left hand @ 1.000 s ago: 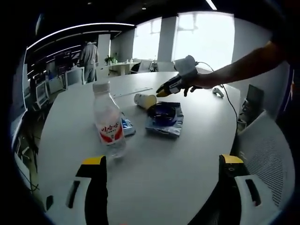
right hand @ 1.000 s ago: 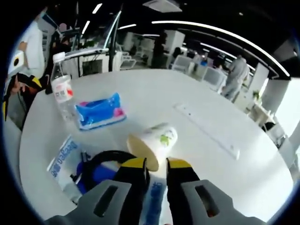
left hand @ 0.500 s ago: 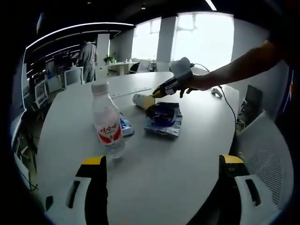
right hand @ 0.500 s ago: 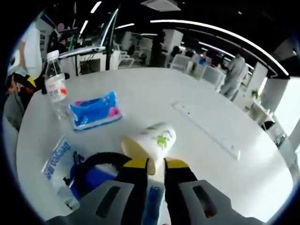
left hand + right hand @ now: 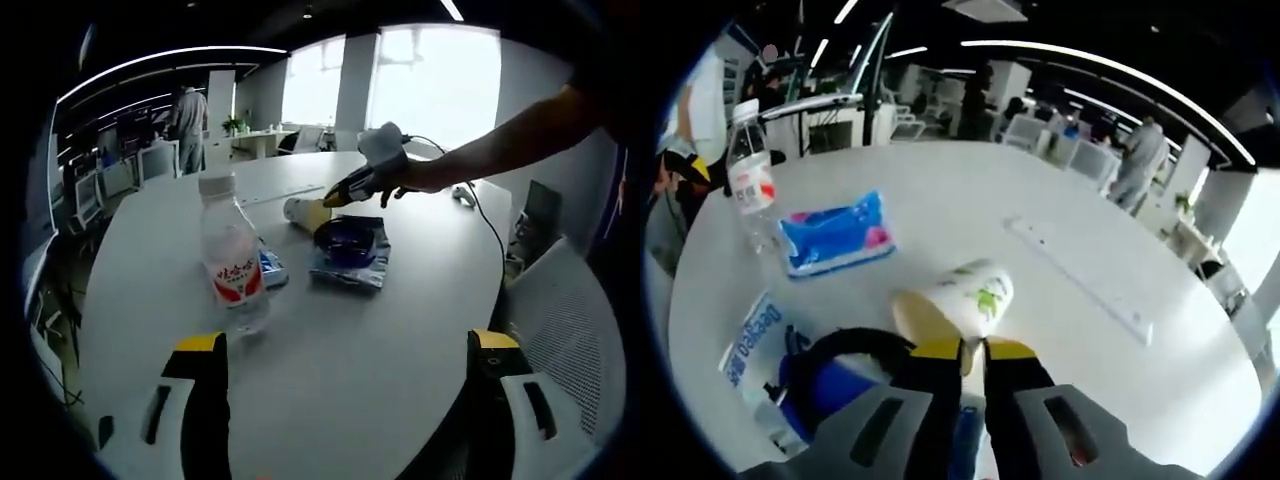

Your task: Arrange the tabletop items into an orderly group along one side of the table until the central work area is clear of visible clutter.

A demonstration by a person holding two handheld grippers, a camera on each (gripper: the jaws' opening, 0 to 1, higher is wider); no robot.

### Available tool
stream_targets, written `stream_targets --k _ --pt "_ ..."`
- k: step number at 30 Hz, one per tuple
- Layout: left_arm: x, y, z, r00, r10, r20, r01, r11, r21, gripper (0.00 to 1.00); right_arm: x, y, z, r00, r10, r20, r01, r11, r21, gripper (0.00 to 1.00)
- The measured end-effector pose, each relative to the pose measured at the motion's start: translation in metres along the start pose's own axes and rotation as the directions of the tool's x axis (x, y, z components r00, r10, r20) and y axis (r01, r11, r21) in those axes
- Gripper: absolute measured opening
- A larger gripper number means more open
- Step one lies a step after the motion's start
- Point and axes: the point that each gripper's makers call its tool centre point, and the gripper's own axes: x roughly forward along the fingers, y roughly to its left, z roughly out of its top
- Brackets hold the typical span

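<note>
The right claw (image 5: 973,347), jaws nearly together, pinched at the rim of the tipped paper cup (image 5: 958,305) mid-desk (image 5: 1120,390), a light, crushable thing best held gently there, while the left claw (image 5: 345,345) gaped wide.

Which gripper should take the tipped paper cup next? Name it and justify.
Right. The right gripper already has its nearly closed jaws at the rim of the paper cup, which lies on its side. The left gripper is open and farther back, near the water bottle.
</note>
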Motion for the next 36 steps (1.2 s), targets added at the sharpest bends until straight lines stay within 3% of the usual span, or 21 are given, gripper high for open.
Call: stream_targets --k 27,36 --pt "-0.006 0.002 0.003 1.0 0.011 0.008 -0.011 1.0 0.026 0.98 -0.007 -0.013 0.022 1.0 -0.018 -0.002 0.018 1.0 0.004 0.0" --pt "-0.01 0.001 0.003 1.0 0.022 0.009 -0.022 0.999 0.032 0.98 -0.014 -0.005 0.027 1.0 0.012 -0.019 -0.012 1.0 -0.012 0.0"
